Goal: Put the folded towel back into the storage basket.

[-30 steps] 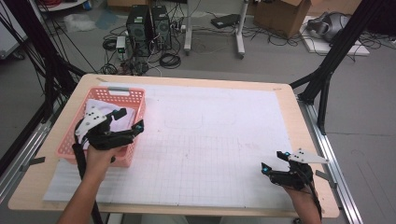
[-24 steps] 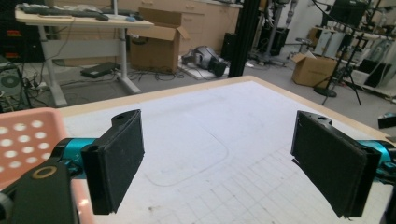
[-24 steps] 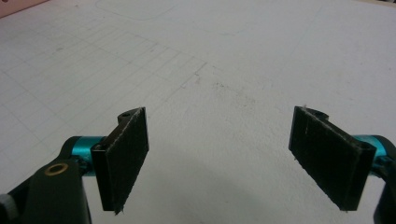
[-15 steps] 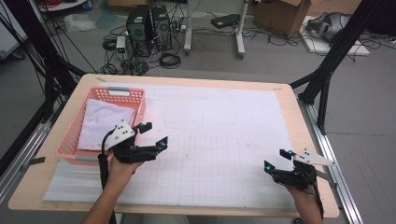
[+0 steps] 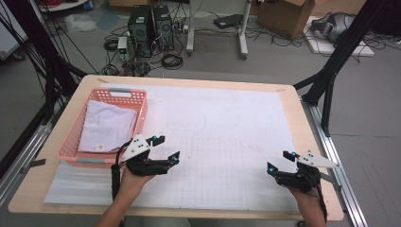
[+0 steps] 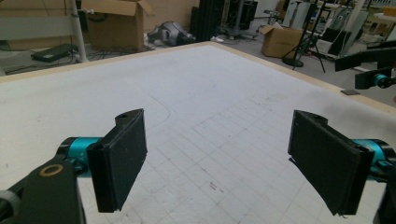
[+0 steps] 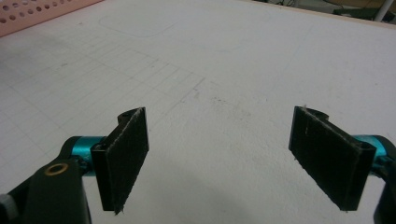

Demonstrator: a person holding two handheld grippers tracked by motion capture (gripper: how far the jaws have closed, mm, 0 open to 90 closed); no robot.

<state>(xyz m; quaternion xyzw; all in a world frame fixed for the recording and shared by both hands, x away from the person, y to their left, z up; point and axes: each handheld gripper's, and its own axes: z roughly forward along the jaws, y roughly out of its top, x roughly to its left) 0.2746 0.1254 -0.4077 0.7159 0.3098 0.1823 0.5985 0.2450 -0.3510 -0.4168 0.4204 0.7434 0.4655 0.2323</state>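
Folded white cloth (image 5: 108,126) lies inside the pink basket (image 5: 75,134) at the table's left edge, probably a towel, weave too blurred to confirm. Left gripper (image 5: 165,150) hovers just beside the basket's near right corner, jaws spread wide, nothing between them. Right gripper (image 5: 280,161) rests low near the table's right front, jaws also apart and empty. White grid mat (image 5: 227,142) bare between them. Judged: placement looks done; best keep both grippers released, clear of the basket rim.
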